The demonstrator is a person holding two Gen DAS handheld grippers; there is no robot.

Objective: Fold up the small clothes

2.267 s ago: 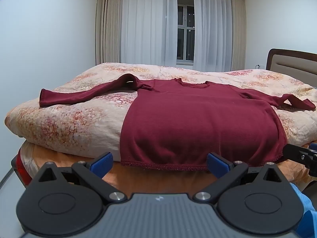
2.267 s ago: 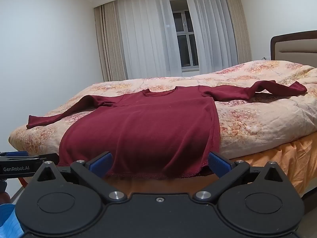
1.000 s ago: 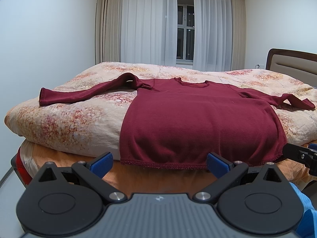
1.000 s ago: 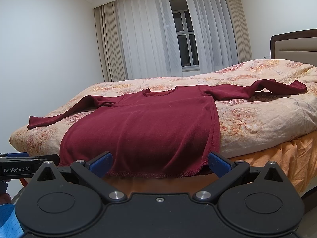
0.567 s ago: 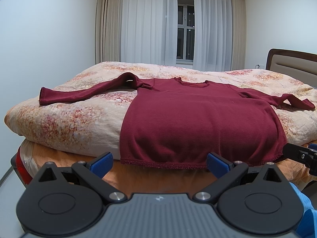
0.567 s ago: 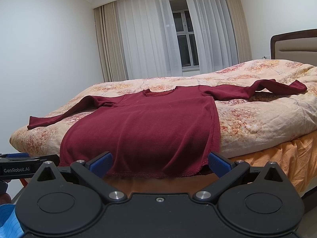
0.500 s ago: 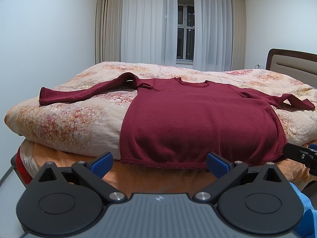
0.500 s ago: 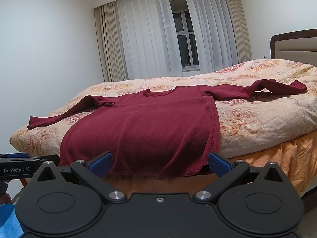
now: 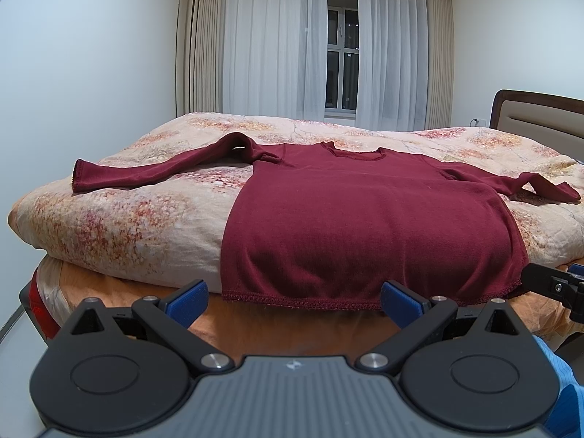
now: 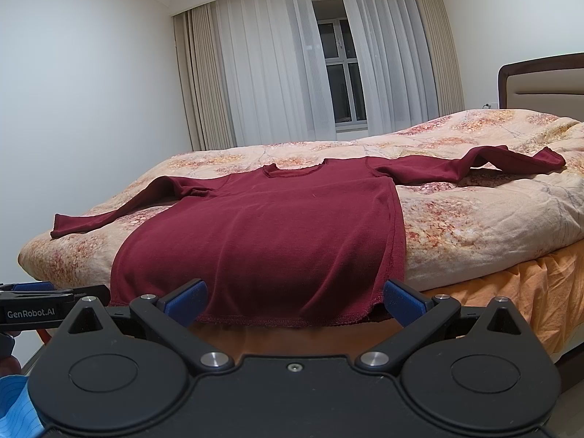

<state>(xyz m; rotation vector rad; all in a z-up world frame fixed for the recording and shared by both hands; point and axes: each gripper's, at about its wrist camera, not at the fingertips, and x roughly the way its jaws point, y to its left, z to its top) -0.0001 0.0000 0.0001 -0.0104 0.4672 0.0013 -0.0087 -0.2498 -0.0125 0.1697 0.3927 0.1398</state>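
A dark red long-sleeved top (image 9: 365,215) lies flat, front up, on the bed, with both sleeves spread out sideways and its hem hanging over the near edge; it also shows in the right wrist view (image 10: 277,233). My left gripper (image 9: 294,297) is open and empty, just short of the hem. My right gripper (image 10: 294,297) is open and empty, also just before the hem. The right gripper's tip shows at the right edge of the left wrist view (image 9: 554,286).
The bed carries a floral quilt (image 9: 120,226) over an orange sheet (image 10: 518,292). A headboard (image 10: 544,80) stands at the right. White curtains and a window (image 9: 341,58) are behind the bed. White walls are on both sides.
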